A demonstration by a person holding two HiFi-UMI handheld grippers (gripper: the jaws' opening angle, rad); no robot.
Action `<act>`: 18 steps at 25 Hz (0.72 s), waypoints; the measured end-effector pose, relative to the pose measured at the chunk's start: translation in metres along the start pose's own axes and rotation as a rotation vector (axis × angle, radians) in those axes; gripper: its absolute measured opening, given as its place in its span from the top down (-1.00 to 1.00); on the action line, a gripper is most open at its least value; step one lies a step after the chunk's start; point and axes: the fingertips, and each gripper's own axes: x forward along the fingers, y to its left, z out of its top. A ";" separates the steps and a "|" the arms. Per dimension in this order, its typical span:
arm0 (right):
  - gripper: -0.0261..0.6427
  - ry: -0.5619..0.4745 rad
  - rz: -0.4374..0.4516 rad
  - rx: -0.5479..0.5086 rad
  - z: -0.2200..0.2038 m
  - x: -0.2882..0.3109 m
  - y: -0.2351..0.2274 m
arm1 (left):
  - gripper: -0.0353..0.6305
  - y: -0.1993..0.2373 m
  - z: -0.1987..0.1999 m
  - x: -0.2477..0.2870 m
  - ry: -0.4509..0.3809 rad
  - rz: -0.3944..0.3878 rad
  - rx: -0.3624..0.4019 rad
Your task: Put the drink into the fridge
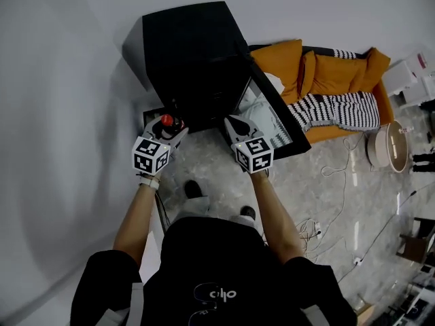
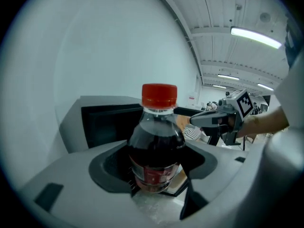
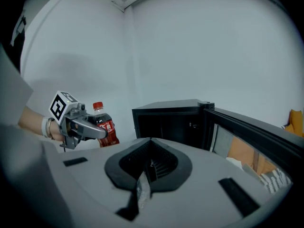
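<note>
Orange sofa [image 1: 338, 70] against white wall [image 1: 68, 80]. Black-and-white striped throw [image 1: 340, 110] draped over its seat. Round pale tub [image 1: 390, 146] beside sofa's end. White cables [image 1: 343, 184] trail over grey stone floor [image 1: 306, 175].

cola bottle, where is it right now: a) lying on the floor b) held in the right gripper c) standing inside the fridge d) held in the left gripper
d: the left gripper has its jaws shut on the cola bottle, outside the open fridge, while the right gripper is shut on nothing.
</note>
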 end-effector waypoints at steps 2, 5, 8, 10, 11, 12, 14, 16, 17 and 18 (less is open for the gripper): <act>0.90 0.000 -0.030 0.014 -0.002 0.003 -0.004 | -0.02 0.005 -0.002 0.008 0.006 -0.031 0.012; 0.90 -0.013 -0.079 0.040 -0.007 0.004 -0.009 | -0.02 0.008 -0.008 0.018 0.014 -0.075 0.029; 0.90 -0.040 -0.127 0.087 -0.012 0.004 -0.015 | -0.02 0.010 -0.010 0.028 0.022 -0.116 0.045; 0.90 -0.043 -0.150 0.107 -0.018 0.005 -0.016 | -0.02 0.011 -0.010 0.033 0.025 -0.137 0.052; 0.90 -0.042 -0.159 0.114 -0.021 0.005 -0.016 | -0.02 0.010 -0.010 0.035 0.026 -0.146 0.056; 0.90 -0.042 -0.168 0.120 -0.024 0.005 -0.017 | -0.02 0.009 -0.011 0.038 0.028 -0.156 0.060; 0.90 -0.043 -0.181 0.129 -0.029 0.005 -0.020 | -0.02 0.009 -0.013 0.044 0.031 -0.172 0.070; 0.90 -0.043 -0.188 0.130 -0.033 0.007 -0.021 | -0.02 0.009 -0.016 0.050 0.033 -0.182 0.075; 0.90 -0.042 -0.190 0.128 -0.035 0.008 -0.023 | -0.02 0.010 -0.017 0.053 0.033 -0.184 0.075; 0.90 -0.042 -0.191 0.125 -0.037 0.009 -0.025 | -0.02 0.010 -0.018 0.057 0.031 -0.184 0.072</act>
